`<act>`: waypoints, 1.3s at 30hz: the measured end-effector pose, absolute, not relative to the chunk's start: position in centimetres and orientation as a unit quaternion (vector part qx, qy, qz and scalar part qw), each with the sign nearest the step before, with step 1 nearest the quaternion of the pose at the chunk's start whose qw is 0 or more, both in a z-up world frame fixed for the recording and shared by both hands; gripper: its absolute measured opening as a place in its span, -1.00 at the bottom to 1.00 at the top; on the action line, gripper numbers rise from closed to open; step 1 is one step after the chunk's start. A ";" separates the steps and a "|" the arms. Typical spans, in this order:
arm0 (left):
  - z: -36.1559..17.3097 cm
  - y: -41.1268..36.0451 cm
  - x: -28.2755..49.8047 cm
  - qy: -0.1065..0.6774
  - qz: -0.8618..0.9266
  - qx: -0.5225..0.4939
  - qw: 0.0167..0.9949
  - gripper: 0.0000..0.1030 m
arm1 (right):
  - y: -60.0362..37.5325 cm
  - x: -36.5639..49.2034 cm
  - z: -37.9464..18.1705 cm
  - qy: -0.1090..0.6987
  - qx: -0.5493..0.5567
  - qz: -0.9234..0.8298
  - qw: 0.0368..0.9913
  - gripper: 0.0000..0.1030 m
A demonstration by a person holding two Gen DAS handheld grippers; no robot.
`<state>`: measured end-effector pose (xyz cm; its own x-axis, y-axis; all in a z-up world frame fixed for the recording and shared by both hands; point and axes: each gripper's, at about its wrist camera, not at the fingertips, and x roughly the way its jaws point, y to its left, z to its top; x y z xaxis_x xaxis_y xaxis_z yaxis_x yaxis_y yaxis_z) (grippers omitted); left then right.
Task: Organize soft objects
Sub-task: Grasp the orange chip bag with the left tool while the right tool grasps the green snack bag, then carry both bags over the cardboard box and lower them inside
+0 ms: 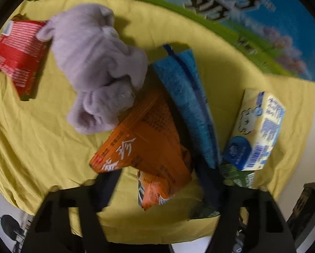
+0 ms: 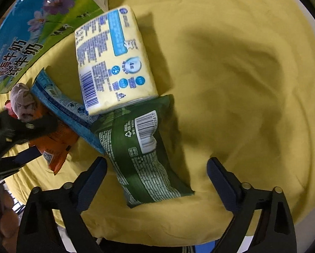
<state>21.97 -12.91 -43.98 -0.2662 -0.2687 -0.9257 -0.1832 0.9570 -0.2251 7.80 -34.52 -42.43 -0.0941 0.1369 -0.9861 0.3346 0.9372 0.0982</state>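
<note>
Soft packs lie on a yellow cloth (image 1: 41, 130). In the left wrist view a grey plush toy (image 1: 98, 63) lies beside a red pack (image 1: 18, 52), an orange pack (image 1: 144, 139) and a blue pack (image 1: 189, 101); a pale yellow tissue pack (image 1: 256, 130) stands at right. My left gripper (image 1: 159, 185) is open, its fingers either side of the orange pack's near end. In the right wrist view my right gripper (image 2: 157, 172) is open around the near end of a green pack (image 2: 140, 154), which lies under the tissue pack (image 2: 113, 57). The blue pack (image 2: 66, 109) and orange pack (image 2: 56, 147) lie to the left.
A printed milk carton box (image 1: 252, 6) borders the cloth's far edge, also in the right wrist view (image 2: 30, 31). The left gripper shows as a dark shape at the left of the right wrist view (image 2: 14, 130). Bare yellow cloth (image 2: 242, 84) spreads to the right.
</note>
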 end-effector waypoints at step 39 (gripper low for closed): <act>-32.5 -16.6 12.7 0.708 -0.108 0.062 0.695 -0.03 | -29.5 3.7 -43.5 0.744 0.115 -0.014 0.658 -0.26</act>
